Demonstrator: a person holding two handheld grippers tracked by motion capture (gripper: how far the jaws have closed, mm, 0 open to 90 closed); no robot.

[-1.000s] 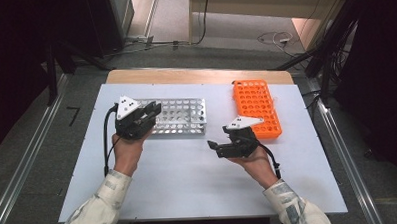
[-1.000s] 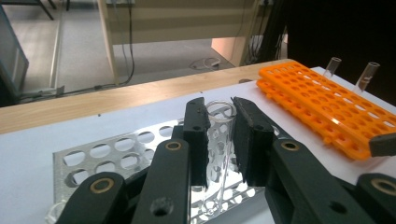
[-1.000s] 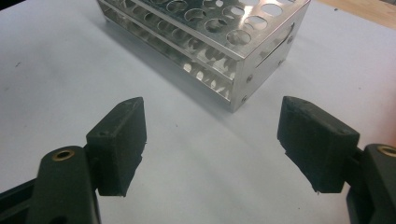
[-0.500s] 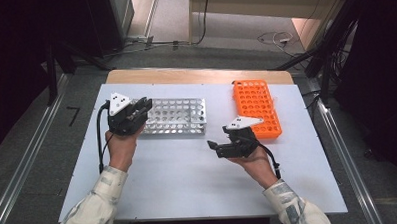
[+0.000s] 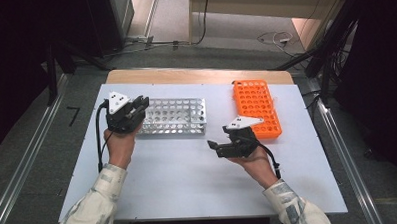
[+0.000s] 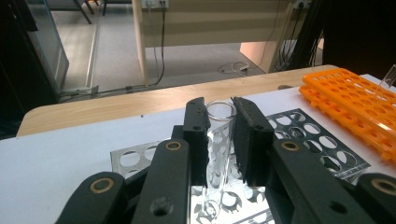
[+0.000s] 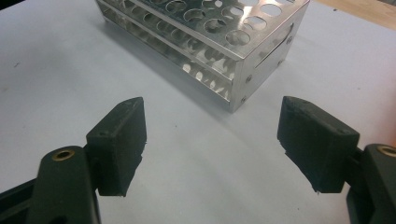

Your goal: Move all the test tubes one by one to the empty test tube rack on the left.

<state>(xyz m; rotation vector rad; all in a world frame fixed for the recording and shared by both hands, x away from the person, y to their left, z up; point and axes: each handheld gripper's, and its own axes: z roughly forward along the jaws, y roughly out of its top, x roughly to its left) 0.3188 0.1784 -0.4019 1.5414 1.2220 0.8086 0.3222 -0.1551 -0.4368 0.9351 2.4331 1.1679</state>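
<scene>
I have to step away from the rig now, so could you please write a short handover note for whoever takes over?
Left gripper: shut on a clear test tube, upright, above the left end of the metal rack.
Right gripper: open, empty, low over the table, facing the rack's corner.
Orange rack: at the right, one tube at its far edge.
Done: tube gripped.
Left: probably seating it in a rack hole; target unclear.

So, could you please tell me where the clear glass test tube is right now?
In the left gripper view, the clear glass test tube stands upright between the left gripper's black jaws, above the perforated metal rack, at that rack's left end in the high view.
</scene>
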